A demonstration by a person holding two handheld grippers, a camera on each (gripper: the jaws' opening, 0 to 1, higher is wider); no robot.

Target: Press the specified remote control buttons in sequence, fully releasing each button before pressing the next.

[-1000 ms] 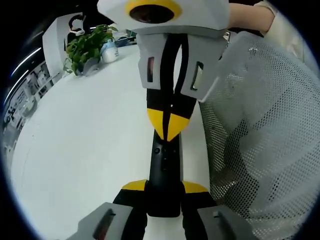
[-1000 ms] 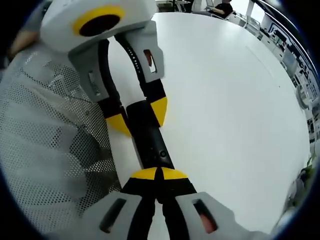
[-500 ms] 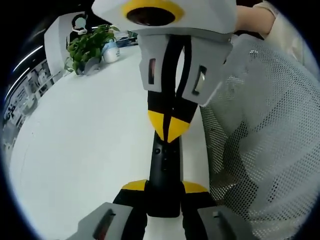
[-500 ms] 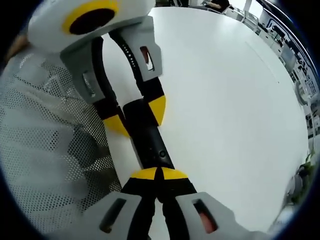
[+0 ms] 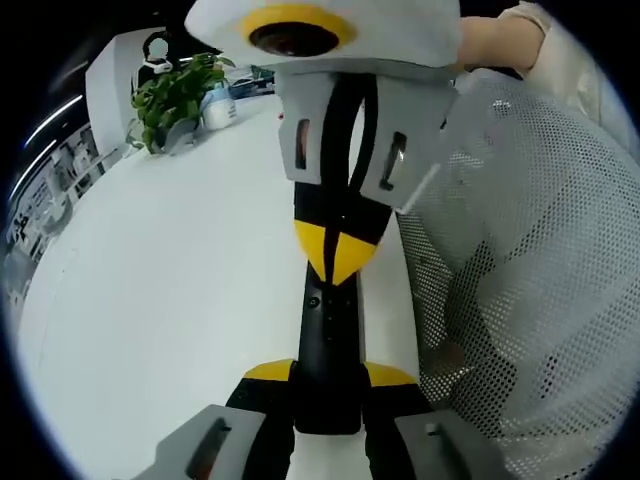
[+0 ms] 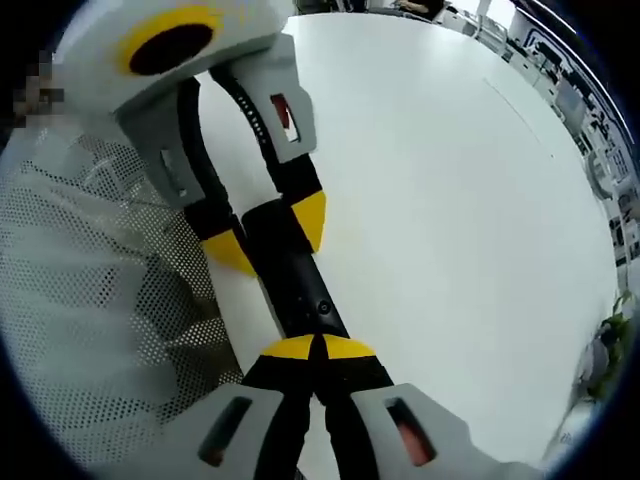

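Remote control (image 5: 328,335), one black bar, gripped at its near end by left gripper (image 5: 328,375); right gripper (image 5: 338,255), fingers closed, presses its face. White bench (image 5: 160,290), one plant (image 5: 180,95), mesh sleeve (image 5: 520,280) alongside.

A big white table (image 5: 150,300) is seen, with a leafy potted plant (image 5: 175,95) parked at its far edge beside a small white bottle (image 5: 217,105); white perforated mesh (image 5: 520,300) is draped alongside.

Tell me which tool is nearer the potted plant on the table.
Left. The left tool grips the remote on the side toward the potted plant; the right tool, closed, presses its tips on the remote's end beyond.
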